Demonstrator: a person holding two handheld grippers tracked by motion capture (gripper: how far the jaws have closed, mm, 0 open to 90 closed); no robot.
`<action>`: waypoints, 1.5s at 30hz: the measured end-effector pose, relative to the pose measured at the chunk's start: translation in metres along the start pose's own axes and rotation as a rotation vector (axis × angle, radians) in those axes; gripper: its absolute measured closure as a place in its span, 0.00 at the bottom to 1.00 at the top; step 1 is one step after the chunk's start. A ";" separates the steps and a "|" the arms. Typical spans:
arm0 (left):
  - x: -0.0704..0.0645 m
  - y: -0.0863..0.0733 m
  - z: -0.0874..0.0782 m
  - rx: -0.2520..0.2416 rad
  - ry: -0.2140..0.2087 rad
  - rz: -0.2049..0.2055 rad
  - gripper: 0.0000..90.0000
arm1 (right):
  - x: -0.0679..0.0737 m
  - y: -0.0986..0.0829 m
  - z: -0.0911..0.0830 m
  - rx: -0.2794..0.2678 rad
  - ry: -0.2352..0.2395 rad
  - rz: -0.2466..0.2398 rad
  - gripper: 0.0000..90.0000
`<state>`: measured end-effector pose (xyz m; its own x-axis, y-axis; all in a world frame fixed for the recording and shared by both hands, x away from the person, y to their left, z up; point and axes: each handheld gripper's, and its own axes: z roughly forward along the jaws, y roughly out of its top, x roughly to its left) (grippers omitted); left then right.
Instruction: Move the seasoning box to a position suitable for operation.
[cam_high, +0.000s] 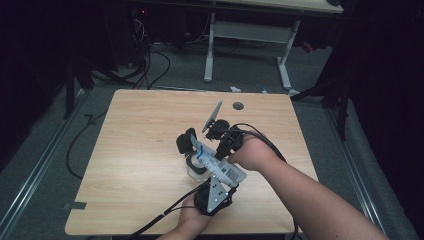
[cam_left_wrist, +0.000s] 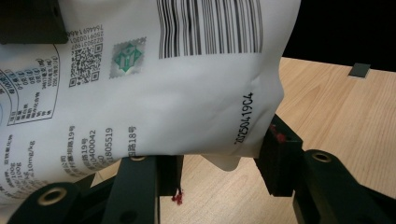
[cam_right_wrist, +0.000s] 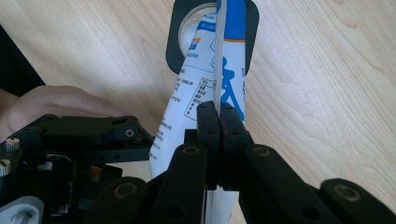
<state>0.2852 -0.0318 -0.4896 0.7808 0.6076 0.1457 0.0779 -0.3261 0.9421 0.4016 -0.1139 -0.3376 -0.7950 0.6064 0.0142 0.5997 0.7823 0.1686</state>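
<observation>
A white and blue pouch (cam_high: 217, 164) with a barcode hangs tilted over the table's middle. Its upper end points down-left at a black-rimmed clear jar (cam_high: 195, 169). In the right gripper view my right gripper (cam_right_wrist: 218, 112) is shut on the pouch's (cam_right_wrist: 229, 56) thin side seam, and the pouch tip lies over the jar's round mouth (cam_right_wrist: 189, 21). My left gripper (cam_high: 229, 179) comes from the near edge. In the left gripper view its jaws (cam_left_wrist: 224, 172) stand apart around the pouch's (cam_left_wrist: 177, 102) bulging bottom corner, with the right pad pressing its side.
The wooden table (cam_high: 140, 125) has bare room on its left and far parts. A dark round grommet (cam_high: 238, 105) sits near the far edge and a grey tape strip (cam_high: 75, 205) at the near left corner. Cables trail on the floor beyond.
</observation>
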 end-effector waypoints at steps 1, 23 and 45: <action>0.000 0.000 0.000 -0.001 0.000 0.000 0.63 | 0.000 0.000 0.000 -0.002 0.000 -0.002 0.99; 0.002 0.003 -0.001 -0.005 0.004 -0.003 0.63 | 0.000 0.003 -0.004 -0.004 -0.003 -0.004 0.99; 0.003 0.005 -0.001 -0.011 0.004 -0.003 0.63 | 0.000 0.004 -0.004 -0.003 -0.004 -0.011 0.99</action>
<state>0.2871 -0.0312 -0.4848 0.7783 0.6113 0.1436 0.0736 -0.3159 0.9459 0.4038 -0.1111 -0.3332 -0.8013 0.5982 0.0085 0.5905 0.7886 0.1713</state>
